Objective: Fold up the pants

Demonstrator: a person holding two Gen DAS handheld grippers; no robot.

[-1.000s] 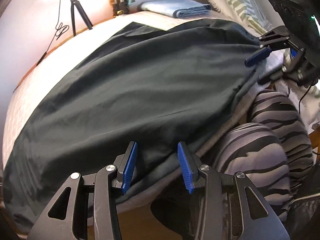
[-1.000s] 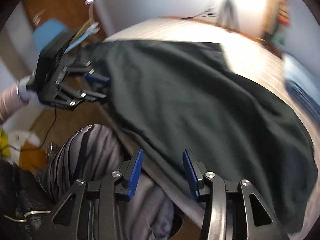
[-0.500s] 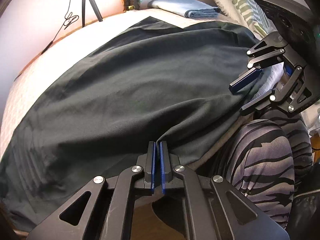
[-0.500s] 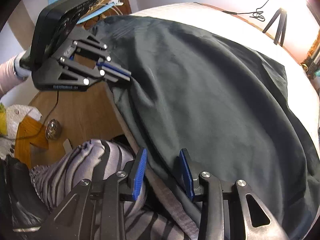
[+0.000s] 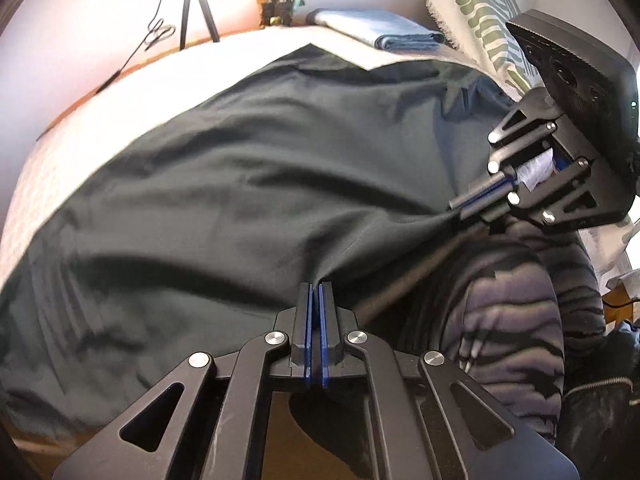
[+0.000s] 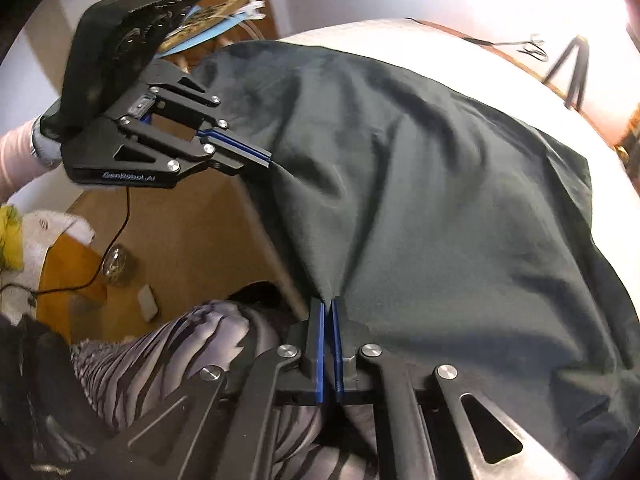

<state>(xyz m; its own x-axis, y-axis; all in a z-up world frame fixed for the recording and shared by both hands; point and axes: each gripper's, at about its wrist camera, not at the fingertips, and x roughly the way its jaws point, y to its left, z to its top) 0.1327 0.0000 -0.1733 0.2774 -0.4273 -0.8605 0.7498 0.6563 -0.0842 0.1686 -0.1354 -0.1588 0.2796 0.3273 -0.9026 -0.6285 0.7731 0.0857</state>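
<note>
We clamp both claws on the near hem of the pants (image 5: 248, 184), spread across the bed (image 5: 100, 120): left claw (image 5: 315, 300) at 6 o'clock, right claw (image 5: 460, 206) at 3 o'clock, so the edge lifts evenly for folding.

Both the left gripper (image 5: 314, 292) and right gripper (image 6: 328, 306) have just pinched shut on the near edge of the pants (image 5: 248, 184)

Right hand-held gripper (image 6: 329, 312) clamped on near edge of dark pants (image 6: 440, 200), jaws just closed. Left hand-held gripper (image 6: 267, 156) pinching same edge farther along. Pants spread across pale bed (image 6: 400, 36). Striped-clad legs (image 6: 160, 360) below.
</note>
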